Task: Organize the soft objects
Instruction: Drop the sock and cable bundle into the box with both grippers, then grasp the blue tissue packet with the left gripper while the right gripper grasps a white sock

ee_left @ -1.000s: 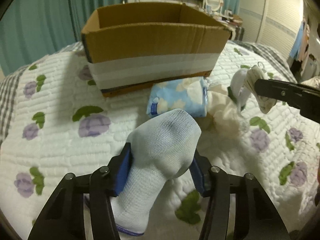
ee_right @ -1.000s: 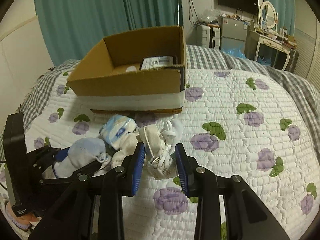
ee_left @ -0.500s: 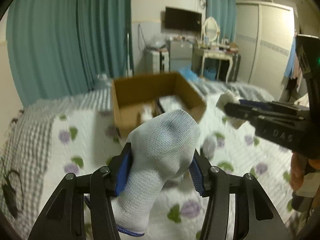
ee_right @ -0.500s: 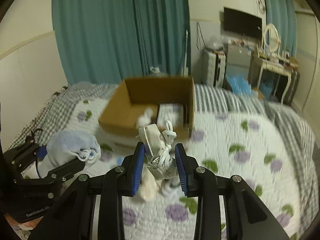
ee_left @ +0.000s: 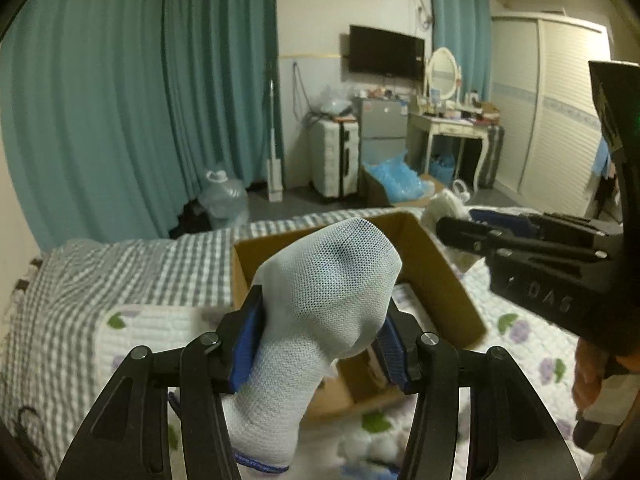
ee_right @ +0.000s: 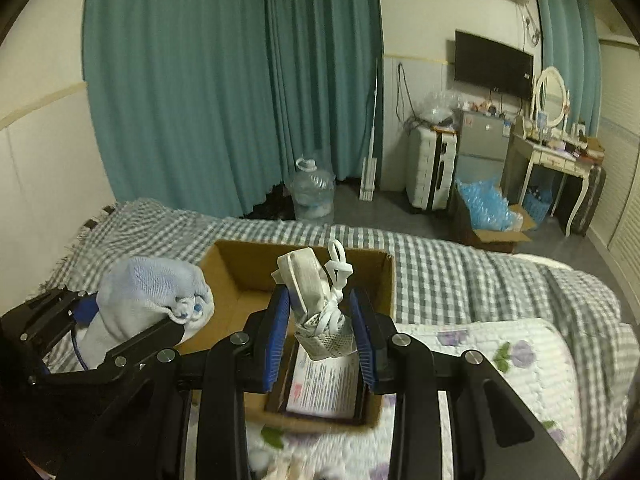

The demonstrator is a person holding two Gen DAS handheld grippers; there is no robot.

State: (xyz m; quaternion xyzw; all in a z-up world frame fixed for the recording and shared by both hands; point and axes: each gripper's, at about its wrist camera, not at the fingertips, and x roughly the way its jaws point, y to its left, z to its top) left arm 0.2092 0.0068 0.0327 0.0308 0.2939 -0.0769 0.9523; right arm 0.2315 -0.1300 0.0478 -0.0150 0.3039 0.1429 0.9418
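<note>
A cardboard box (ee_right: 372, 276) on the bed (ee_right: 500, 280) holds a printed packet (ee_right: 324, 388). Above it, a pale-blue sock (ee_left: 320, 300) is gripped by the left gripper (ee_left: 320, 344), a white bundle (ee_right: 320, 312) by the right gripper (ee_right: 320, 336).

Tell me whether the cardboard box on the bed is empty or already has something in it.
Not empty. The right wrist view looks down into the open cardboard box and shows a printed packet lying on its floor. The rest of the floor is partly hidden.

both tongs lifted, socks (ee_left: 320, 300) now over box (ee_right: 248, 280)
</note>
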